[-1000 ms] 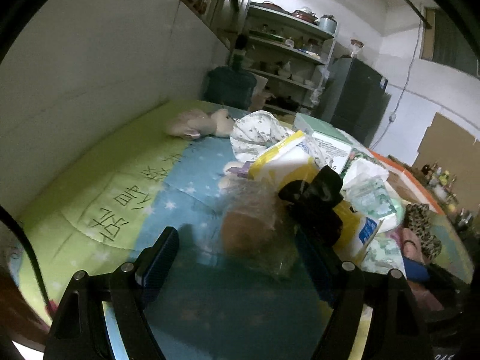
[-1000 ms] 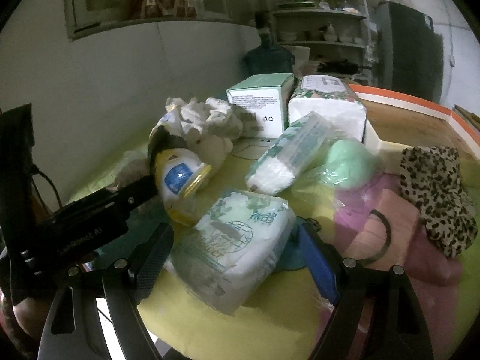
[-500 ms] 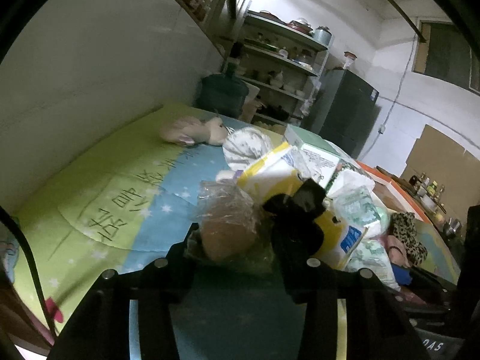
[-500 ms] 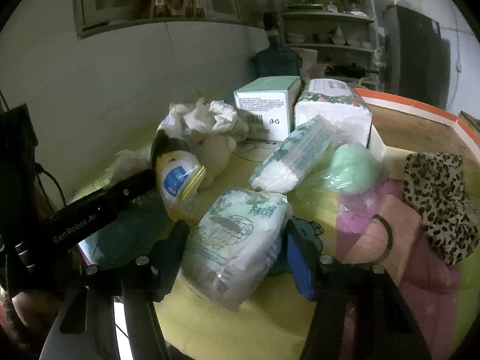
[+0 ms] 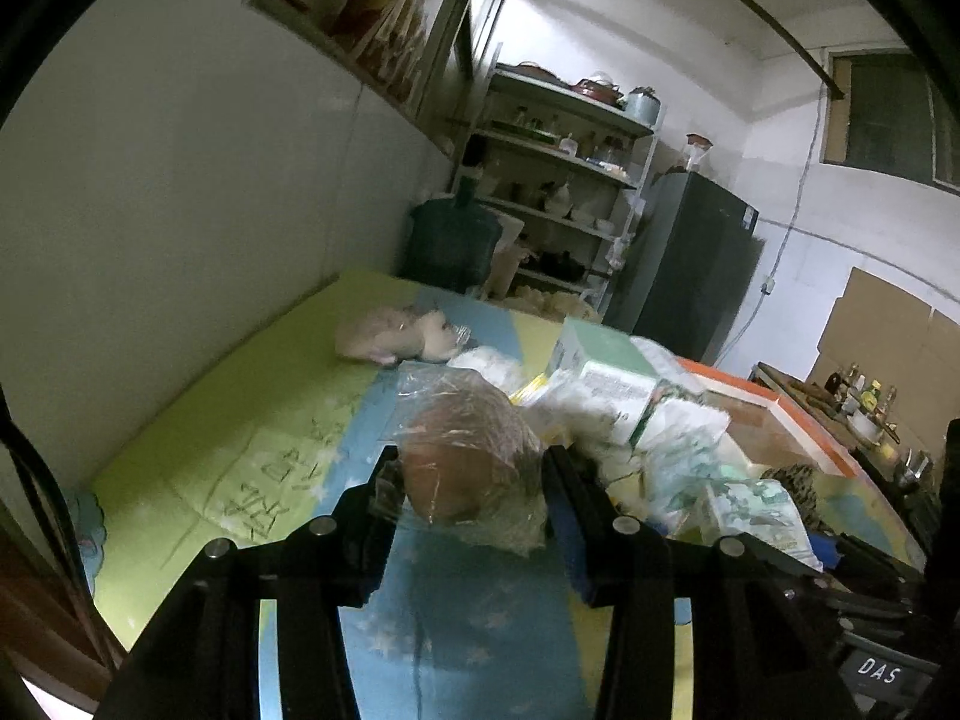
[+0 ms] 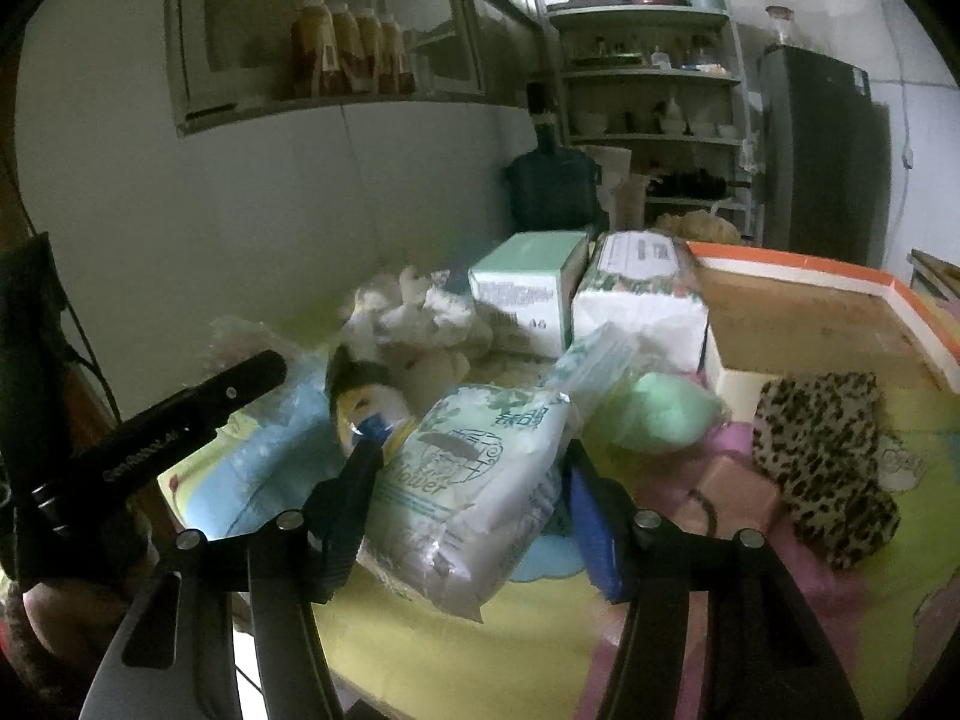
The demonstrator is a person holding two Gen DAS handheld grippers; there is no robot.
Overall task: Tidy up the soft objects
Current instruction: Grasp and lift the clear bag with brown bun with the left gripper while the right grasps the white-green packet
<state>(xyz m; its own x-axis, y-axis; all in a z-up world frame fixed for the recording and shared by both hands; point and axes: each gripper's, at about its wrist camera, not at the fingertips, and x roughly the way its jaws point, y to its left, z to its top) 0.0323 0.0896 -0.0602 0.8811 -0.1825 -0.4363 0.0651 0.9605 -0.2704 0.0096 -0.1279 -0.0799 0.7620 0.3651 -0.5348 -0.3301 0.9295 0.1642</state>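
**Two soft grips, both could slip**

Left gripper [image 5: 471,483] pinches the bagged bun [image 5: 471,468] above the mat [image 5: 228,420] — slick film may slide. Right gripper [image 6: 471,495] squeezes the tissue pack [image 6: 474,480] — it sags and could drag the pile.

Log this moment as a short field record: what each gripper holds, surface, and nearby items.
left gripper: shut on bagged brown object
right gripper: shut on tissue pack
surface: patterned mat
nearby: leopard-print cloth, green box, orange-rimmed tray
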